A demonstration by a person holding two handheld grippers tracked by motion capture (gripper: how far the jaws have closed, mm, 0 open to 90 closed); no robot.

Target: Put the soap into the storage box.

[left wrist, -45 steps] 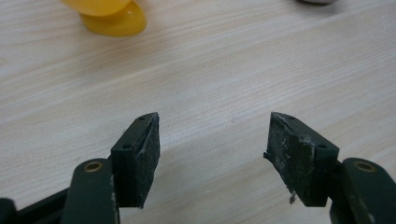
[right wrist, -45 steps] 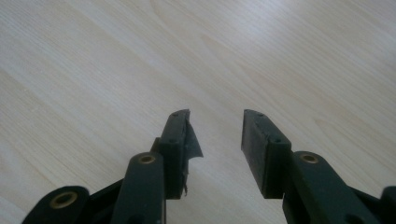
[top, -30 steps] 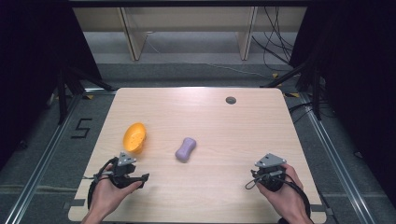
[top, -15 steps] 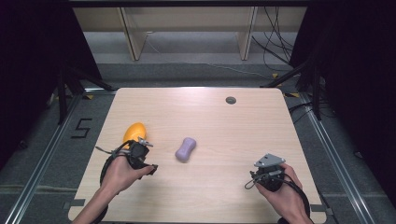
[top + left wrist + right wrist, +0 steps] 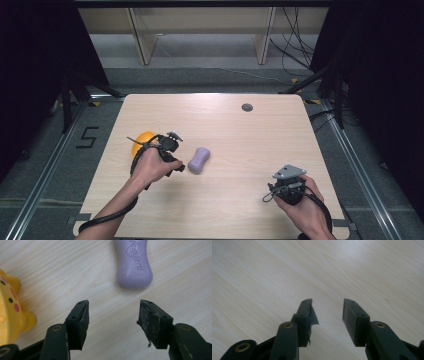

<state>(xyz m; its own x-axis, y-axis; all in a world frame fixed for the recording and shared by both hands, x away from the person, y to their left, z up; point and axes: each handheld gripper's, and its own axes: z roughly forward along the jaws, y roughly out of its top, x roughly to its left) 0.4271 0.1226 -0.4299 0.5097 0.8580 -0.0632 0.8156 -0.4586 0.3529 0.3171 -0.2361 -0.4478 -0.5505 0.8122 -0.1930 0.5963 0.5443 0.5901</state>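
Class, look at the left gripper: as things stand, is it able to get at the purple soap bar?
Probably yes. The left gripper has open jaws aimed at the purple soap bar, with bare table between them. The yellow toy sits off to the side, out of the way.

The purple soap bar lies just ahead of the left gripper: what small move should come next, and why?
Probably ease the left gripper forward until its jaws stand on either side of the purple soap bar. The jaws are open with nothing between them, the bar lies a little beyond their tips, and its near end looks narrower than the gap.
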